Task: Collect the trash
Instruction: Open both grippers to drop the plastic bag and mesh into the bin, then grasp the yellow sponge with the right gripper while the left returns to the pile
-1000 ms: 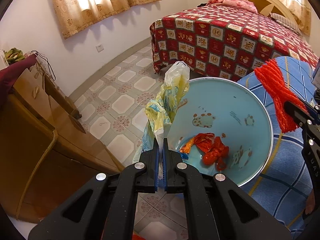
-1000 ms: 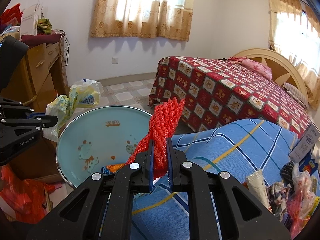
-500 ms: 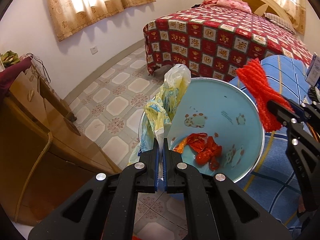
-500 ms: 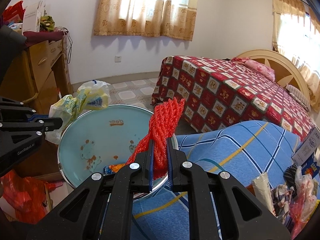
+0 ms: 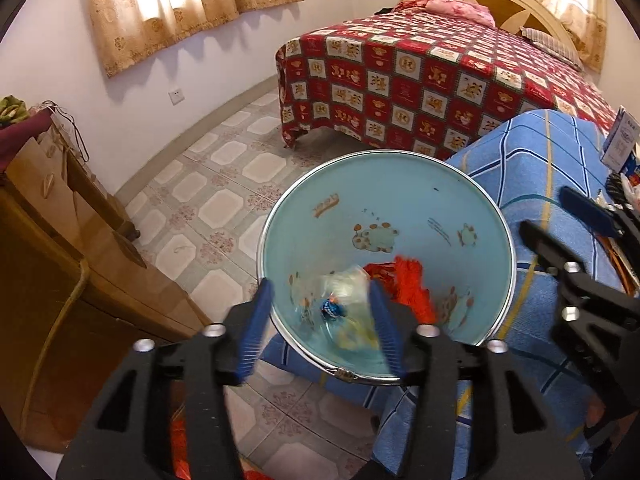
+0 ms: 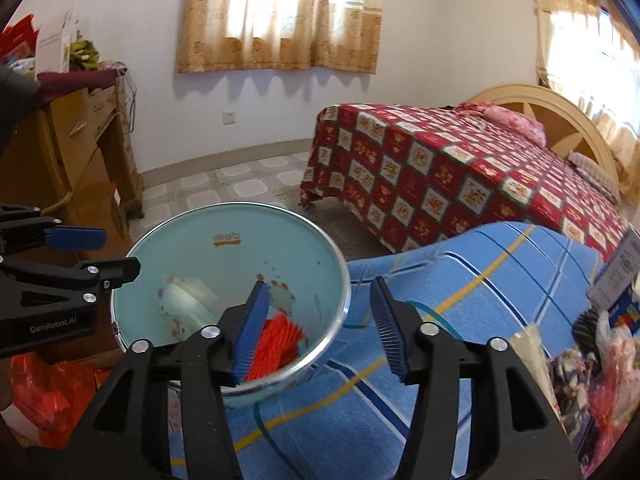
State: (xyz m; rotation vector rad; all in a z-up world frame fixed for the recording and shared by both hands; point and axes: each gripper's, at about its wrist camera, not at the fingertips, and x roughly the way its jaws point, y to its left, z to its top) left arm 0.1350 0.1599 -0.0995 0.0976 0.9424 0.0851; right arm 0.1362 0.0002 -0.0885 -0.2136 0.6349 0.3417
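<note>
My left claw (image 5: 320, 320) and right claw (image 6: 318, 322) just sprung apart, empty, bag (image 5: 348, 304) and red net (image 6: 276, 344) in basin (image 5: 400, 200)

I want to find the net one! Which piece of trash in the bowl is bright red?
The red mesh net, lying in the bowl beside the pale, see-through plastic bag.

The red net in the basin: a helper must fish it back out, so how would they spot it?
Find the round pale blue basin at the near edge of the blue striped cloth, short of the red quilted bed. The red net lies at its bottom beside a pale crumpled plastic bag. Only the net is bright red ribbed mesh.
</note>
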